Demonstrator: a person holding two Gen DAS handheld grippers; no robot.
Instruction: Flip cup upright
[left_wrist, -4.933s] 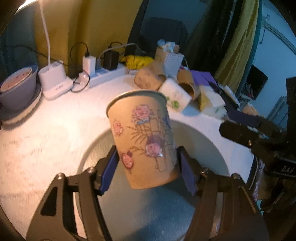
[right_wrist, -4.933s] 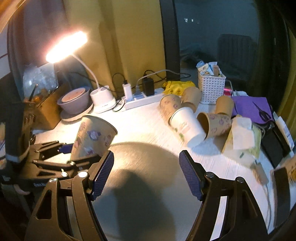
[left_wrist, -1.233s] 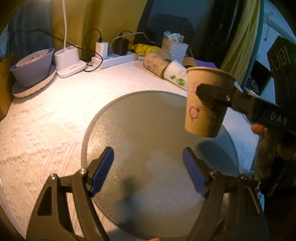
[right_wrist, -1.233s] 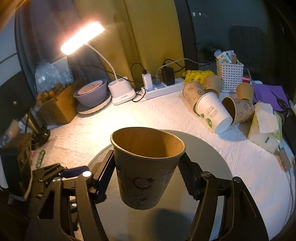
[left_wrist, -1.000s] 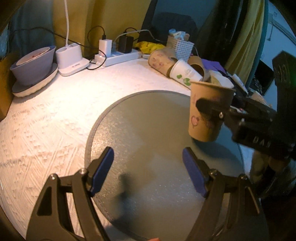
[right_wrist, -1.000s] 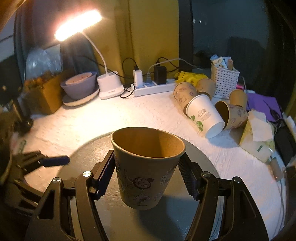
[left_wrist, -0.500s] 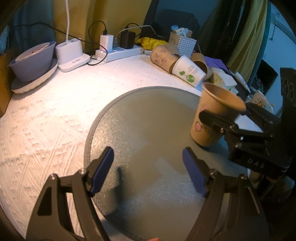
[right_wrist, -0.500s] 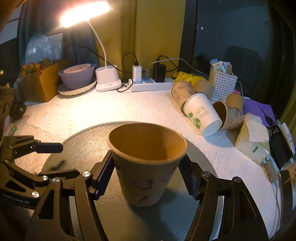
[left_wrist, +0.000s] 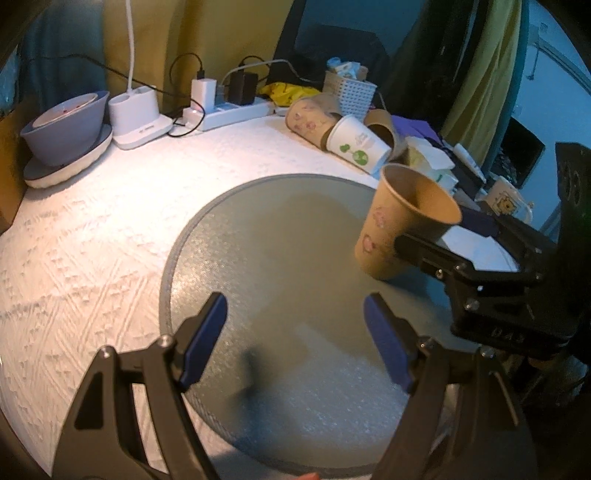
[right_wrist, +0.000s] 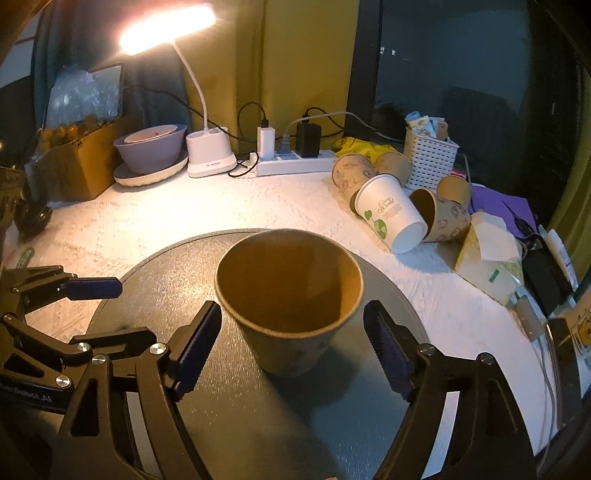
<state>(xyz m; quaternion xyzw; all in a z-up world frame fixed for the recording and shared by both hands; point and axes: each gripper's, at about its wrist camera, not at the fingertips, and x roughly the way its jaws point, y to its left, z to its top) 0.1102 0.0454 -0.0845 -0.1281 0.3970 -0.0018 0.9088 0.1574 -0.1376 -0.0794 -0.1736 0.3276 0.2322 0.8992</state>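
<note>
A brown paper cup (right_wrist: 288, 299) with pink flower prints stands upright, mouth up, on the round grey mat (right_wrist: 184, 273). It also shows in the left wrist view (left_wrist: 402, 225), at the mat's (left_wrist: 266, 258) right side. My right gripper (right_wrist: 295, 347) is open, its blue pads on either side of the cup with gaps to it. The right gripper's black frame shows beside the cup in the left wrist view (left_wrist: 436, 243). My left gripper (left_wrist: 295, 339) is open and empty over the mat, and shows at the left in the right wrist view (right_wrist: 92, 288).
Several paper cups lie on their sides at the back right, one of them white (right_wrist: 391, 214). A white basket (right_wrist: 428, 162), a power strip (right_wrist: 295, 162), a lit desk lamp (right_wrist: 210, 155), a purple bowl (right_wrist: 151, 147) and a cardboard box (right_wrist: 74, 162) line the back. A tissue pack (right_wrist: 487, 254) lies right.
The right gripper lowered the cup onto the mat and opened off it. The left gripper stayed open over the mat.
</note>
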